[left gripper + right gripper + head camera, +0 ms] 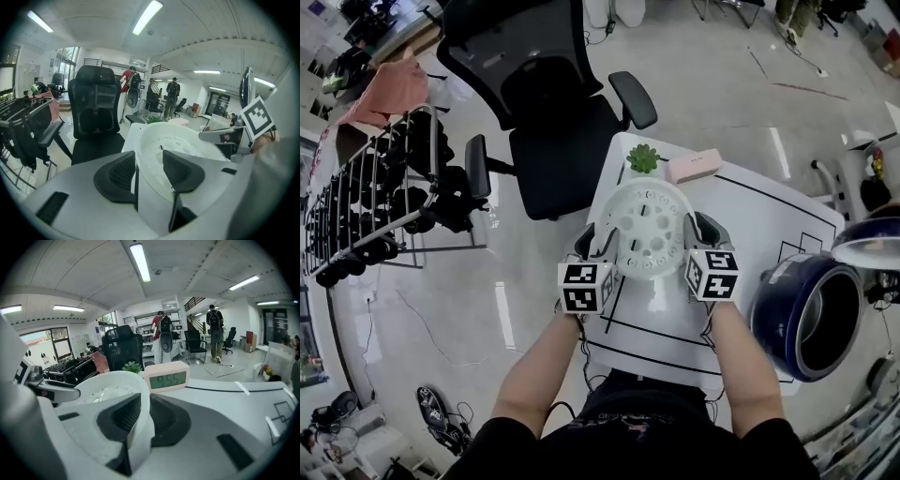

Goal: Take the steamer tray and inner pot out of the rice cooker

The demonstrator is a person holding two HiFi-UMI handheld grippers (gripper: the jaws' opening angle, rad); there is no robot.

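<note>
A white, perforated steamer tray (647,230) hangs over the far left part of the white table (769,220), held between both grippers. My left gripper (598,246) is shut on its left rim, and in the left gripper view the rim of the tray (173,145) runs between the dark pads of that gripper (143,168). My right gripper (696,239) is shut on the opposite rim; the right gripper view shows the tray wall (108,385) pinched in that gripper (145,413). The dark blue rice cooker (806,314) stands at the right with its lid (867,242) up; its inside is dark.
A pink clock (692,165) and a small green plant (643,157) sit at the table's far edge, just beyond the tray. A black office chair (553,122) stands behind the table, and a black wire rack (375,197) is at the left.
</note>
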